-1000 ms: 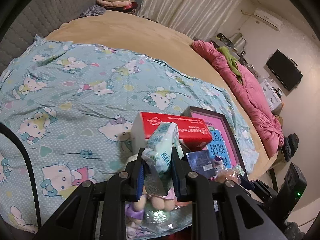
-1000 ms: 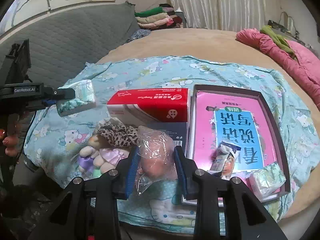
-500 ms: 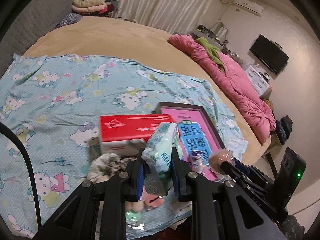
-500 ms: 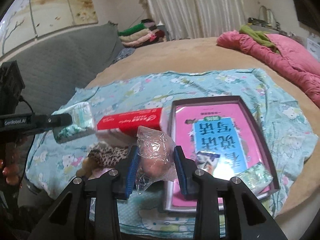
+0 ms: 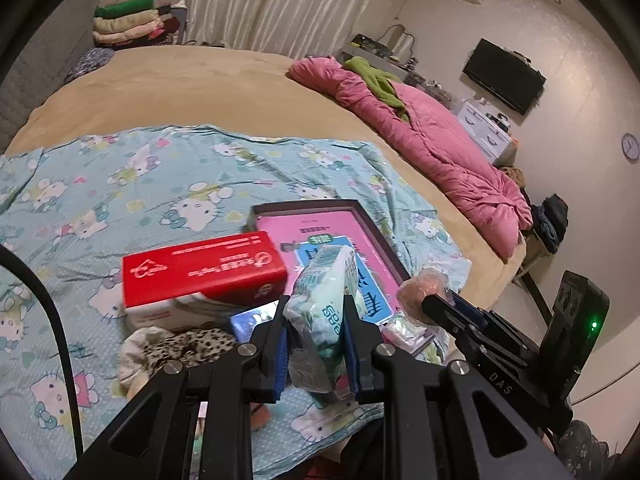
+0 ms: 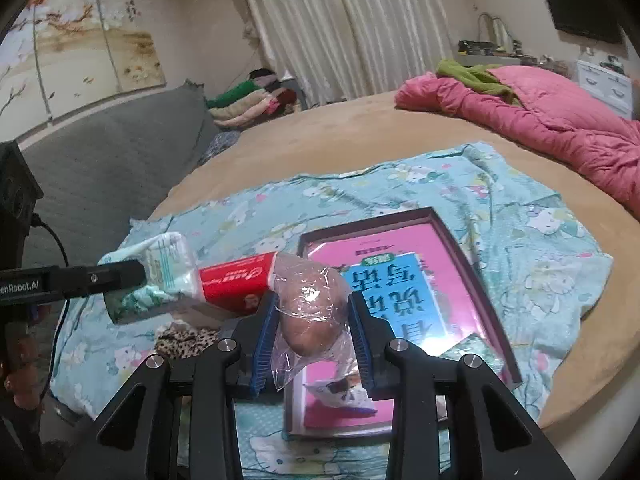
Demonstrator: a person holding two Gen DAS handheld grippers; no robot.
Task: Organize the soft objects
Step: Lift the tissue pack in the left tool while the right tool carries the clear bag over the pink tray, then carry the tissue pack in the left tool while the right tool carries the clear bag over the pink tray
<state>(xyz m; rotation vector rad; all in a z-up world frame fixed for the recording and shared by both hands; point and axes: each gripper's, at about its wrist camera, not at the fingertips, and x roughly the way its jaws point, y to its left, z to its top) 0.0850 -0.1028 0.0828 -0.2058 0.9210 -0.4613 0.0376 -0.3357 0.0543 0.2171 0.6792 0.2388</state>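
Observation:
My left gripper [image 5: 316,316] is shut on a green-and-white tissue pack [image 5: 324,300] and holds it in the air over the near edge of the bed; the pack also shows in the right wrist view [image 6: 160,268]. My right gripper [image 6: 312,320] is shut on a brownish bun in a clear plastic bag [image 6: 310,312], held above the brown tray [image 6: 476,276] with its pink-and-blue book [image 6: 404,280]. The bun also shows in the left wrist view [image 5: 420,288]. A red tissue box [image 5: 204,268] and a leopard-print cloth [image 5: 188,344] lie on the Hello Kitty sheet [image 5: 120,184].
A small snack packet [image 6: 340,394] and a green packet [image 6: 472,346] lie in the tray's near end. A pink quilt [image 5: 432,148] lies at the bed's far right. Folded clothes [image 5: 128,20] are stacked at the back. A grey padded headboard [image 6: 100,152] is on the left.
Both grippers have risen and drawn back from the bed with their loads still held. The bed items look lower and farther away in both views.

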